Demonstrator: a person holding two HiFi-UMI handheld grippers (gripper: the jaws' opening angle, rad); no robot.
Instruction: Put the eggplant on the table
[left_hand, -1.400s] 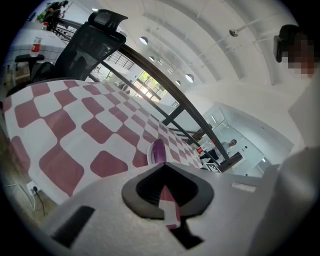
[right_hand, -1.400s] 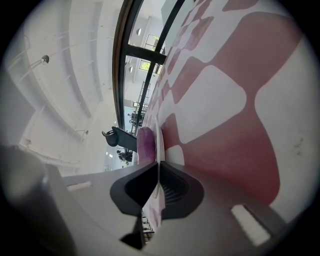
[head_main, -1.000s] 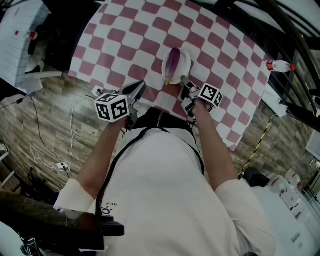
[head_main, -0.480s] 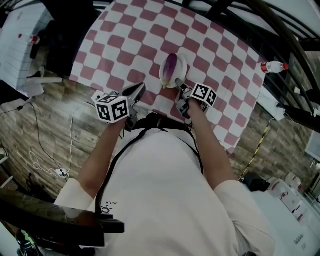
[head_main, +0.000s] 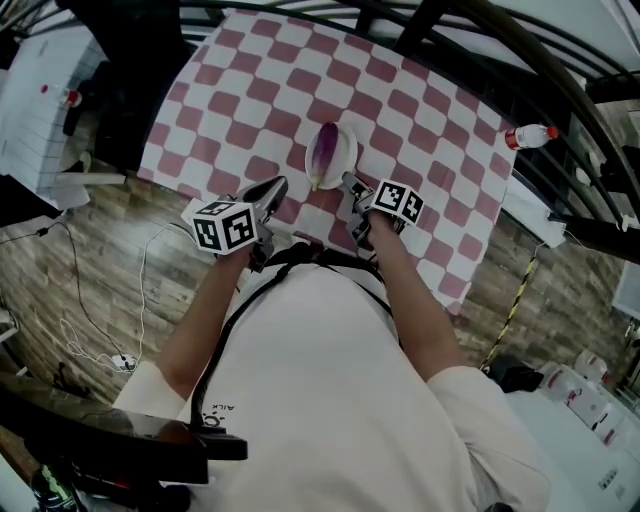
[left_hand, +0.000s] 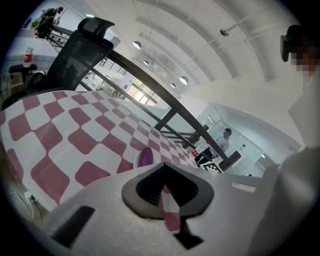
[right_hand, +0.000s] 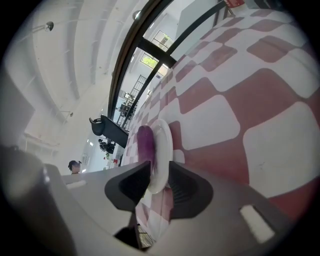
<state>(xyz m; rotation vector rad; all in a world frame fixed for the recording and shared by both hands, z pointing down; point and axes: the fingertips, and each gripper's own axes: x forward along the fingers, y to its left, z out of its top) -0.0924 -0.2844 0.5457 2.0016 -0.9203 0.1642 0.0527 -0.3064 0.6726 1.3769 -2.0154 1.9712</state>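
A purple eggplant (head_main: 323, 153) lies on a small white plate (head_main: 345, 140) near the front edge of the red-and-white checked table (head_main: 250, 80). My right gripper (head_main: 352, 184) is at the plate's near rim. In the right gripper view the plate (right_hand: 162, 150) stands between the pads with the eggplant (right_hand: 145, 145) on it. The right gripper (right_hand: 159, 180) has just been opening, and its pads stand slightly off the rim. My left gripper (head_main: 266, 190) hovers at the table's front edge, left of the plate, with its jaws together and nothing in them. The left gripper view shows the eggplant (left_hand: 145, 157) ahead.
A plastic bottle (head_main: 530, 135) with a red cap lies beyond the table's right edge. White shelving (head_main: 40, 110) stands at the left, and cables (head_main: 100, 300) trail over the wooden floor. Black frame bars (head_main: 520, 60) cross the upper right. A person (left_hand: 225, 140) stands far off.
The head view has shifted, so the table, plate and both grippers sit further left and higher in the picture. The right gripper stays at the plate's near rim. The left gripper has risen slightly.
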